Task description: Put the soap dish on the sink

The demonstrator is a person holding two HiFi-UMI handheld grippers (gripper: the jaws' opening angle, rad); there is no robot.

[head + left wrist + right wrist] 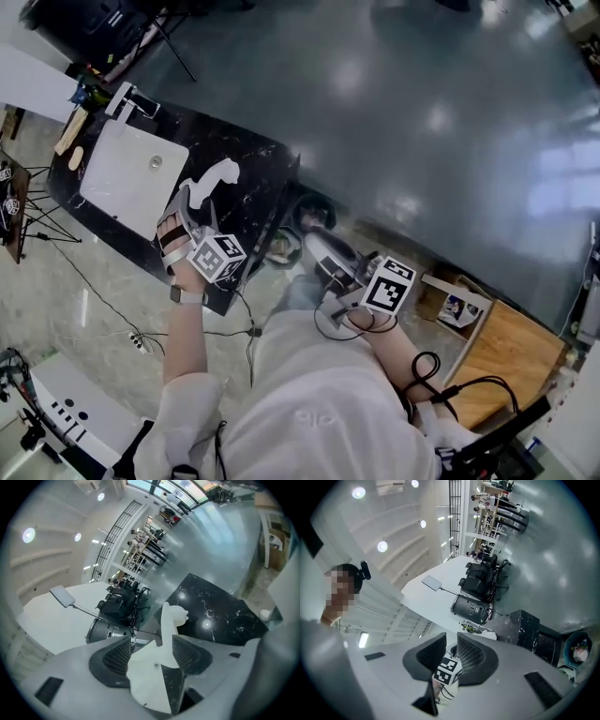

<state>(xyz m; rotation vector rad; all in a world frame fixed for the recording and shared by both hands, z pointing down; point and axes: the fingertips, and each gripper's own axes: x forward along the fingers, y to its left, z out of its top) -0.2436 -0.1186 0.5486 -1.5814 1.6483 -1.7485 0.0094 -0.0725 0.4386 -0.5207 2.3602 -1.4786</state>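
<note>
My left gripper (pixel 192 204) is shut on a white swan-shaped soap dish (pixel 221 173) and holds it over the black marble counter (pixel 258 178), just right of the white sink (pixel 112 202). In the left gripper view the soap dish (pixel 152 670) sits between the gripper's (pixel 152 651) ribbed pads, its swan neck rising past them in front of the counter (pixel 220 613). My right gripper (pixel 328 262) hangs off the counter's right end, close to the person's body. In its own view the right gripper (pixel 451 654) has its jaws nearly together with nothing between them.
A faucet (pixel 131 99) stands at the sink's far rim, with wooden items (pixel 71 131) beside it. A round bin (pixel 315 214) sits on the floor past the counter's right end. A wooden box (pixel 506 361) lies at the lower right. Cables (pixel 112 309) trail over the floor.
</note>
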